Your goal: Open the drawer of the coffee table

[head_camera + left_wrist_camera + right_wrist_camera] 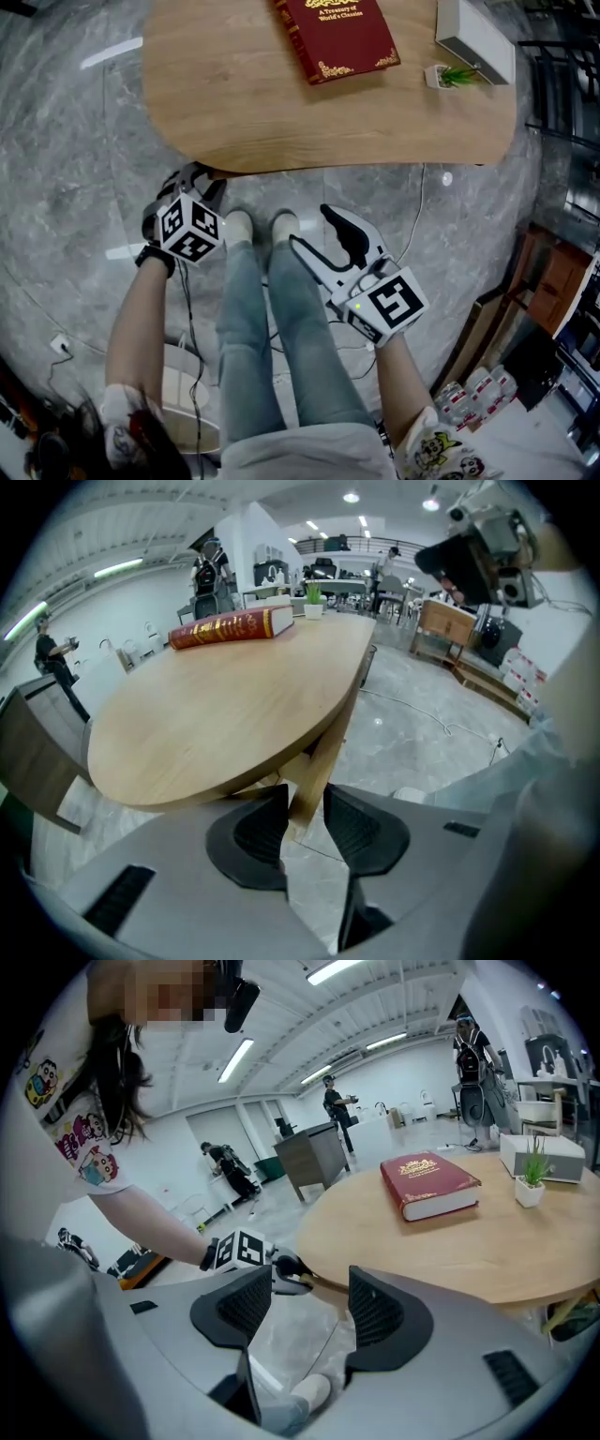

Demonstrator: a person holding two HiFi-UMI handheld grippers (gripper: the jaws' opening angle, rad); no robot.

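Note:
The oval wooden coffee table (281, 122) lies ahead of me; its top hides the drawer in the head view. My left gripper (204, 180) reaches under the table's near rim at the left. In the left gripper view a slim wooden piece (314, 771) that hangs below the tabletop (216, 724) stands between the narrowly set pads (261, 829), which seem to press on it. The right gripper view shows those black fingertips (286, 1267) pinching wood at the rim (323, 1283). My right gripper (309, 227) hovers open over the floor, nothing between its pads (246, 1305).
A red book (336, 33), a white box (473, 37) and a small potted plant (450, 77) sit on the tabletop. The person's legs (258, 319) and shoes (240, 225) stand between the grippers. A cable (412, 220) trails on the marble floor; shelves and boxes (553, 281) are at right.

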